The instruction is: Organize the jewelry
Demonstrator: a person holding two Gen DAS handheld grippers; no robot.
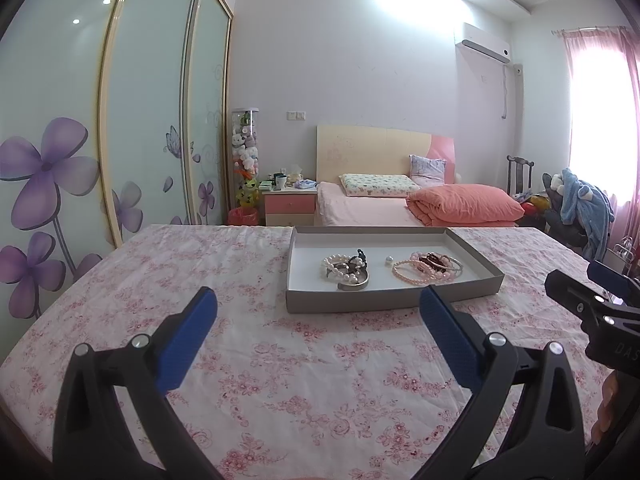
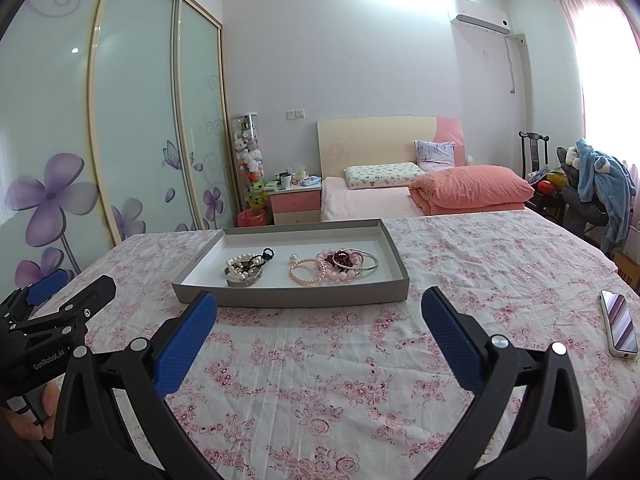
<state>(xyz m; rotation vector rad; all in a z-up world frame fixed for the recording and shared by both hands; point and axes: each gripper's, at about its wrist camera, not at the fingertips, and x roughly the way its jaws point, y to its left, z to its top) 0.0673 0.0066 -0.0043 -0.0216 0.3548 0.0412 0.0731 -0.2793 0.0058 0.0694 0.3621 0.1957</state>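
A shallow grey tray (image 1: pixel 394 303) (image 2: pixel 288 297) with a white floor rests on the floral tablecloth. Its left half holds a white pearl bracelet (image 1: pixel 335 261) (image 2: pixel 236 261) tangled with a black cord and a silver cuff (image 1: pixel 354 283) (image 2: pixel 244 280). A lone pearl (image 1: pixel 387 261) (image 2: pixel 293 257) lies mid-tray. To the right lie pink bead bracelets (image 1: pixel 416 272) (image 2: pixel 306 274), a dark red bracelet (image 2: pixel 342 258) and a silver bangle (image 1: pixel 450 266) (image 2: pixel 360 266). My left gripper (image 1: pixel 318 300) and right gripper (image 2: pixel 320 300) both stand open in front of the tray, holding nothing.
A phone (image 2: pixel 620 326) lies on the cloth at the right. The tablecloth (image 1: pixel 240 360) spreads wide around the tray. Behind are a bed (image 1: pixel 380 208), a nightstand (image 1: pixel 290 204), wardrobe doors (image 1: pixel 120 140) and a chair with clothes (image 1: pixel 576 208).
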